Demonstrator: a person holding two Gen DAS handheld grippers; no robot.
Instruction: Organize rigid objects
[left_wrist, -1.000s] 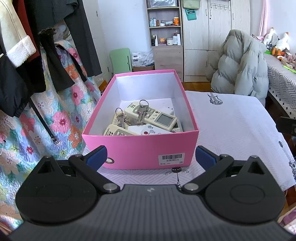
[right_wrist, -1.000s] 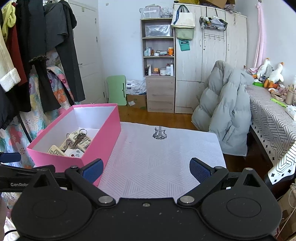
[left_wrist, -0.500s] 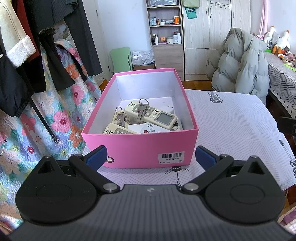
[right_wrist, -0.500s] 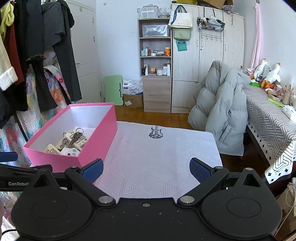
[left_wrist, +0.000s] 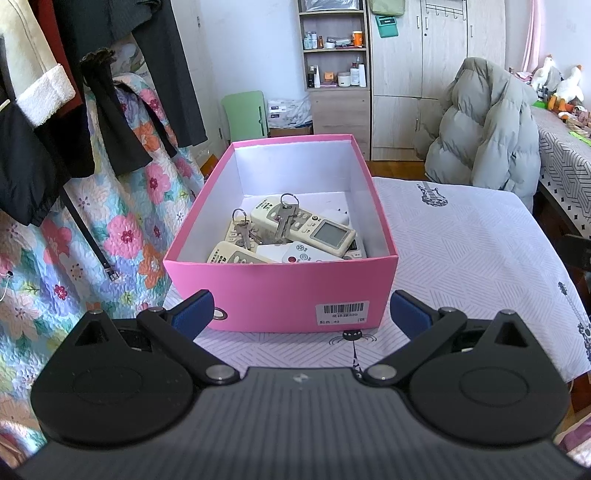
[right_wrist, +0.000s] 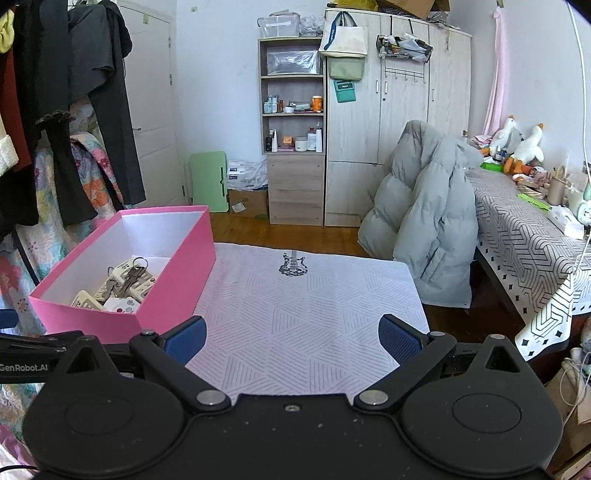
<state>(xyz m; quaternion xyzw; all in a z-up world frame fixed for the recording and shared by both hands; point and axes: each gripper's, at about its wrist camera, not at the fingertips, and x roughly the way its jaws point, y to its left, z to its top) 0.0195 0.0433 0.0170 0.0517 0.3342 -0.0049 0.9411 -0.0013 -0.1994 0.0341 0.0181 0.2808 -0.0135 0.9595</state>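
A pink box (left_wrist: 280, 295) stands on the white patterned tablecloth (left_wrist: 461, 251). It holds several white remote controls (left_wrist: 317, 227) and two sets of keys (left_wrist: 283, 216). My left gripper (left_wrist: 301, 314) is open and empty, just in front of the box's near wall. In the right wrist view the box (right_wrist: 177, 273) is at the left, with remotes and keys (right_wrist: 131, 277) inside. My right gripper (right_wrist: 291, 338) is open and empty above the bare cloth (right_wrist: 306, 306), to the right of the box.
Hanging clothes (left_wrist: 74, 110) and a floral quilt (left_wrist: 92, 251) are close on the left. A grey puffer jacket (right_wrist: 424, 221) hangs on a chair beyond the table's far right corner. A second table (right_wrist: 528, 243) stands at the right. Shelves and wardrobe (right_wrist: 295, 129) line the back wall.
Both grippers have drawn back and risen slightly, so the box sits a little farther away in both views. Both stay open and empty. The box's contents have not moved.
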